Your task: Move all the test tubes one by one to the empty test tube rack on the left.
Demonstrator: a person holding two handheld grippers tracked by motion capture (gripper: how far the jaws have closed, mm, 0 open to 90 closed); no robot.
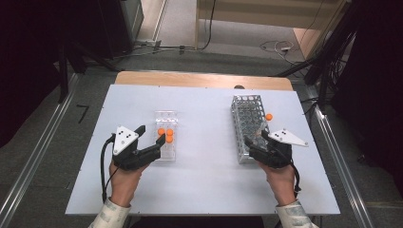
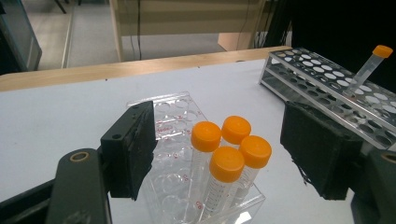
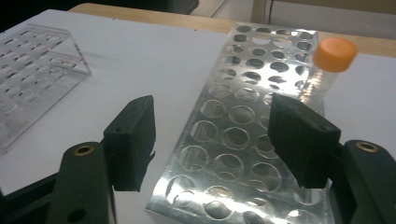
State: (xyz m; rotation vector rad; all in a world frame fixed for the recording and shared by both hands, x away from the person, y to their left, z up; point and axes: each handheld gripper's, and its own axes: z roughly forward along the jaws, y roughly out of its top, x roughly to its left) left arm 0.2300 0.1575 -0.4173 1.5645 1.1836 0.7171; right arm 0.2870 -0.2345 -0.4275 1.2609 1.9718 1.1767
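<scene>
A clear plastic rack (image 1: 166,142) (image 2: 173,116) holds several orange-capped tubes (image 1: 166,135) (image 2: 227,163) clustered at its near end. My left gripper (image 1: 152,135) (image 2: 219,135) is open around that cluster, one pad on each side and neither touching a tube. A perforated metal rack (image 1: 248,124) (image 3: 243,116) lies to the right with one orange-capped tube (image 1: 269,117) (image 3: 332,58) (image 2: 370,67) leaning in a hole on its right side. My right gripper (image 1: 256,138) (image 3: 212,135) hovers open over the metal rack's near end with nothing between its pads.
The white tabletop (image 1: 209,171) has bare space between the two racks and along the front. A wooden edge (image 1: 199,79) runs along the far side. Black stands and cables sit on the floor beyond the table.
</scene>
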